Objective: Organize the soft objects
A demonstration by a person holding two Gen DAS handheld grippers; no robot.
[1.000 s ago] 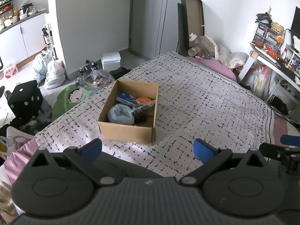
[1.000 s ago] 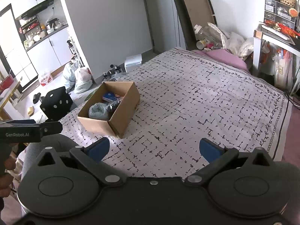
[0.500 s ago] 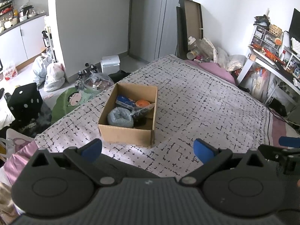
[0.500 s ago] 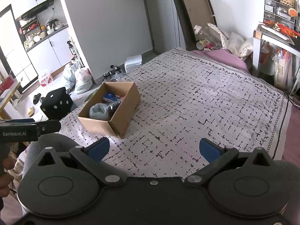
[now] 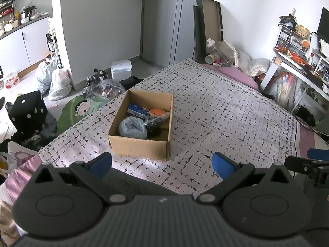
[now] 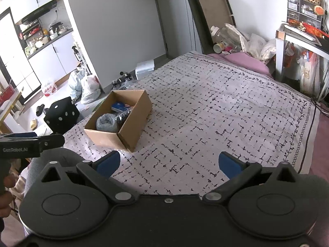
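Patterned grey bedspread (image 5: 216, 111) lay bare apart from the cardboard box (image 5: 141, 127), which already held the grey fluffy roll (image 5: 132, 127), a blue packet (image 5: 137, 109), something orange (image 5: 156, 111) and a dark bagged item I couldn't identify. Sorting looked nearly finished. Left gripper (image 5: 161, 163) and right gripper (image 6: 168, 163) hovered spread wide, empty, nothing blocking them.

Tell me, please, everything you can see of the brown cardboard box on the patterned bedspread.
The brown cardboard box is an open-topped rectangular carton, standing upright on the black-and-white patterned bedspread near the bed's left edge. Its plain walls look slightly worn at the near right corner. Inside lie a rolled grey fluffy cloth, a blue packet, an orange round item and a dark item in clear plastic. Neither gripper touches it.
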